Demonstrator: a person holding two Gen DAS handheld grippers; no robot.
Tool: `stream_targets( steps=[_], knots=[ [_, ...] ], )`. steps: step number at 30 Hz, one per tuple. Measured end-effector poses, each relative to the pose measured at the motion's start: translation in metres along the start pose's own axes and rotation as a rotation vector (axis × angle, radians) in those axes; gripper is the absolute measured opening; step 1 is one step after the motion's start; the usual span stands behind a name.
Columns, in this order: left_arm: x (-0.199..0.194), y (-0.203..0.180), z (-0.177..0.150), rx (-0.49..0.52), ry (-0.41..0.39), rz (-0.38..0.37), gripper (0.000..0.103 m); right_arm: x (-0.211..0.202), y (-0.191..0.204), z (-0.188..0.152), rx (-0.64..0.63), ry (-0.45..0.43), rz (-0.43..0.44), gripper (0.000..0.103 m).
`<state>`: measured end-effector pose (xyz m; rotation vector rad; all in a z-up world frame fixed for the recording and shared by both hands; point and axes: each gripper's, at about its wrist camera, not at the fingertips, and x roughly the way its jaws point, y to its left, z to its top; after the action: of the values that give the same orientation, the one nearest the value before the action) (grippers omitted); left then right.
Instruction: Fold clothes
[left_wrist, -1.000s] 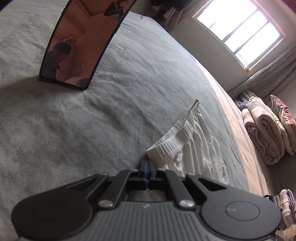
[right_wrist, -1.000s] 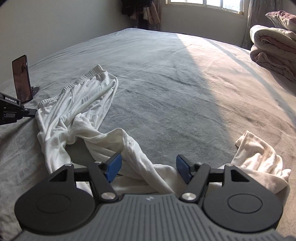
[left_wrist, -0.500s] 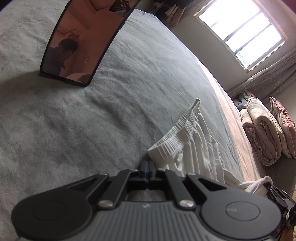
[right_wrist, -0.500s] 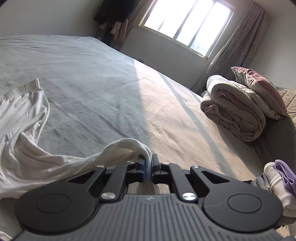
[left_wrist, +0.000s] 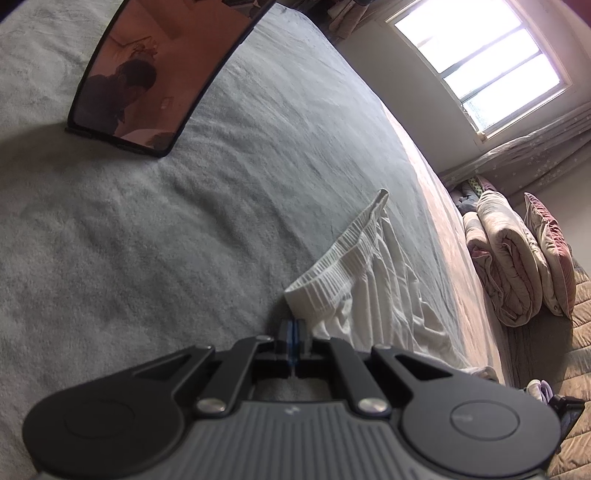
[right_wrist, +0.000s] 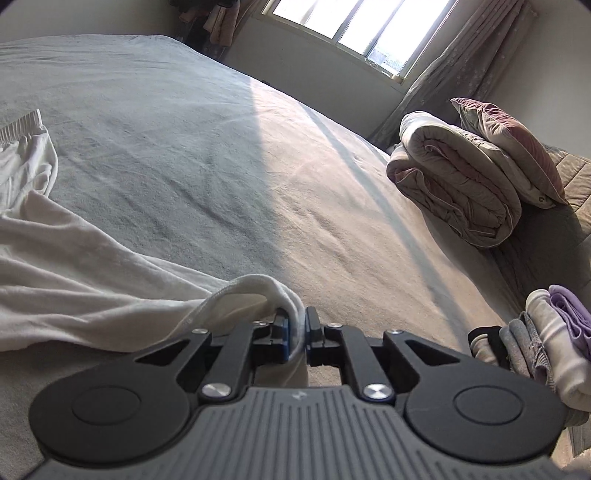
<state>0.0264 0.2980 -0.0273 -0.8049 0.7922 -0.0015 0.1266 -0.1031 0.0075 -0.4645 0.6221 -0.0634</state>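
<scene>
White trousers: spread on grey bedspread, lower left. Right gripper: jaws just reopened slightly, pinching hem. Left gripper: fully closed beside waistband, grip unclear.

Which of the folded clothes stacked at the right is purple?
The topmost piece, lying over the white one; the grey and black ones sit left of them.

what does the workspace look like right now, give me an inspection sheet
surface: grey bed cover, part sunlit
job's things: white trousers lying crumpled, waistband towards the phone
clutter: phone propped upright; folded clothes pile at the bed's edge
grippers: left hand-held gripper shut at the waistband's corner; right hand-held gripper pinching a trouser hem, jaws just easing
cables: nothing seen
surroundings: window, curtain, rolled quilt, pillow
</scene>
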Motion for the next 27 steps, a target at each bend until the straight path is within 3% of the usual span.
stream_targets(
  steps=[2,4,5,7,10,16,21,22,24,26,27],
  knots=[
    [-0.001,-0.002,-0.001,0.012,0.004,0.0,0.005,-0.007,-0.002,-0.001,0.028,0.003,0.019,0.021],
    [-0.001,-0.004,-0.002,0.02,0.009,-0.012,0.017,-0.018,-0.004,-0.001,0.052,-0.005,0.066,0.046],
    [-0.001,-0.005,-0.001,0.02,0.012,-0.02,0.02,-0.023,-0.005,-0.002,0.06,-0.007,0.09,0.049],
    [0.0,-0.006,0.0,0.016,0.014,-0.032,0.029,-0.034,-0.004,-0.004,0.073,0.005,0.143,0.049],
    [0.001,-0.006,0.001,-0.002,0.014,-0.032,0.03,-0.052,0.001,-0.006,0.118,0.029,0.235,0.049],
    [0.003,-0.002,0.004,-0.062,0.015,-0.038,0.03,-0.077,0.023,-0.013,0.309,0.139,0.559,0.049],
    [0.004,-0.001,0.003,-0.081,0.007,-0.035,0.029,-0.062,0.049,-0.022,0.507,0.315,0.74,0.035],
    [0.004,-0.002,0.003,-0.078,0.005,-0.031,0.028,-0.059,0.051,-0.024,0.556,0.335,0.756,0.023],
    [0.005,-0.003,0.002,-0.07,0.002,-0.024,0.026,-0.053,0.052,-0.026,0.632,0.358,0.772,0.011],
    [0.006,-0.005,0.002,-0.056,-0.003,-0.004,0.004,-0.052,0.049,-0.023,0.638,0.339,0.744,0.008],
    [0.006,-0.006,0.002,-0.035,-0.006,0.019,0.004,-0.052,0.045,-0.019,0.627,0.325,0.717,0.008]
  ],
)
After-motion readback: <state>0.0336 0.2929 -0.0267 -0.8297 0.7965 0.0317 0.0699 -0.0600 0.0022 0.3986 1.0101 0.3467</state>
